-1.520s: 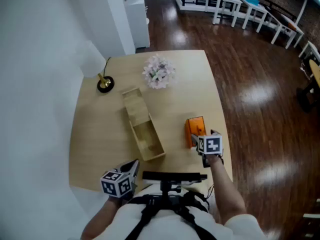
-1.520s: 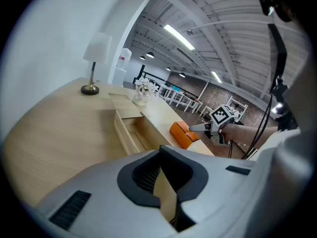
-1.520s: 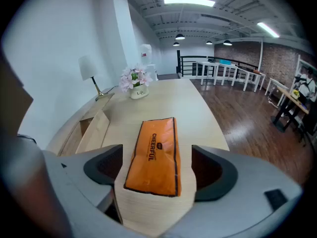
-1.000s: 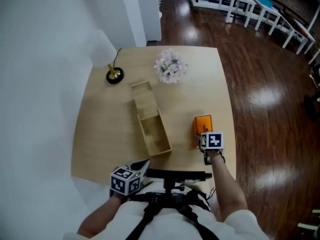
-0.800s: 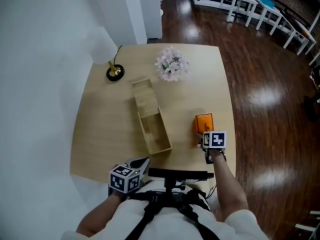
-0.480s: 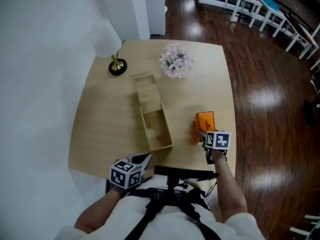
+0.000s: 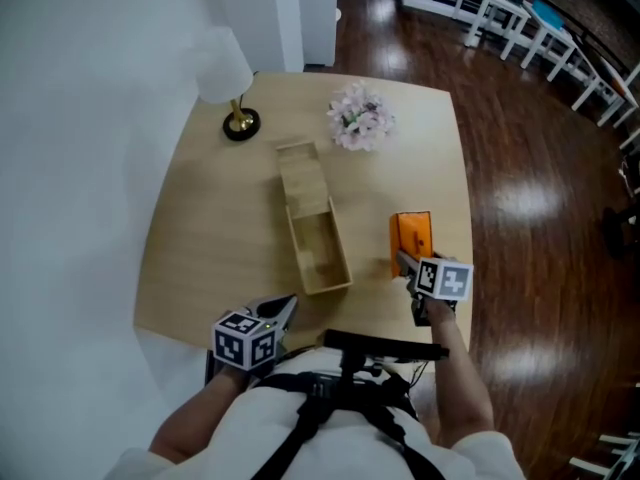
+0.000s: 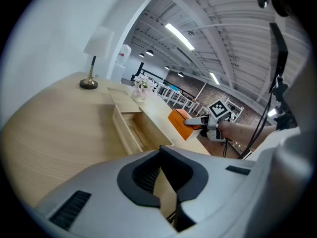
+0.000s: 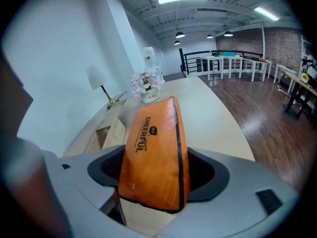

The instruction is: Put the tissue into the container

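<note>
Right tool (image 7: 408,261) has just closed and is clamped on the orange tissue pack (image 9: 153,152). The pack lay flat on the worktop (image 7: 210,228) a moment ago; now it is lifted and tilted. Likely next comes the carry to the open wooden box (image 7: 318,253) on its left. Left tool (image 7: 283,310) is together, empty. The pack's near end is hidden between the jaws.

Right tool (image 7: 406,262) covers the tissue pack's (image 7: 412,232) near end (head view); the vase's (image 9: 149,97) print is too small to read.
</note>
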{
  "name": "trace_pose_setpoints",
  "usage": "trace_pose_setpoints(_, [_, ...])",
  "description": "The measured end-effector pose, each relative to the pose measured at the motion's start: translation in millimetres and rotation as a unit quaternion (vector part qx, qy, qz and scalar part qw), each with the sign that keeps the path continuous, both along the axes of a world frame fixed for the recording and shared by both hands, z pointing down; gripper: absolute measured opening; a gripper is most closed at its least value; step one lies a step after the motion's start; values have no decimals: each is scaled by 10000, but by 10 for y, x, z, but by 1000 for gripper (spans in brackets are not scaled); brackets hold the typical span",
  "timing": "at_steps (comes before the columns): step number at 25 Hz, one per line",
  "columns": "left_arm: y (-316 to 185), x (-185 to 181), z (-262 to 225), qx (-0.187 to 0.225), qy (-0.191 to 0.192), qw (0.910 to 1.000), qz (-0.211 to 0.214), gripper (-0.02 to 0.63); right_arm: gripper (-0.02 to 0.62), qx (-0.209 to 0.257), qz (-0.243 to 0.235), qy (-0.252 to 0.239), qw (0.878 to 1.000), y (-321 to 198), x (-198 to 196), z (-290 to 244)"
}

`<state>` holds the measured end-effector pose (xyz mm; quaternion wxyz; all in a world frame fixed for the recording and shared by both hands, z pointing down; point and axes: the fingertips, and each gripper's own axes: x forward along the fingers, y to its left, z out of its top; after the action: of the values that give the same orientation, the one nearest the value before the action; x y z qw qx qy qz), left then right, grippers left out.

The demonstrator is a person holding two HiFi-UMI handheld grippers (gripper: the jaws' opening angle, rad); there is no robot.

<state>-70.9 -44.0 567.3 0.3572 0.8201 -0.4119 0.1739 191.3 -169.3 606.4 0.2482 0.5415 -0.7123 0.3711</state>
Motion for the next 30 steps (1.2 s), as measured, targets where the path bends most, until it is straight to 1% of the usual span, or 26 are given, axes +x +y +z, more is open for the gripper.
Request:
trace_pose_setpoints(8, [49, -115, -35, 81, 109, 9999, -59, 0, 354, 242, -145, -359, 9990, -6, -377, -312])
trace_pose_setpoints(18, [94, -343, -82, 159, 130, 9997, -165, 0, 351, 355, -606, -684, 9952, -11, -1065, -513])
trace_pose_setpoints(26, [75, -604, -119, 230, 87, 9994, -256, 0, 350, 310, -1122, -744, 9904, -15, -1737, -494])
trace_pose_setpoints(30, [39, -731, -161, 288, 54, 9991, -309, 0, 350, 173, -1282, -647, 9895, 29, -1962, -376])
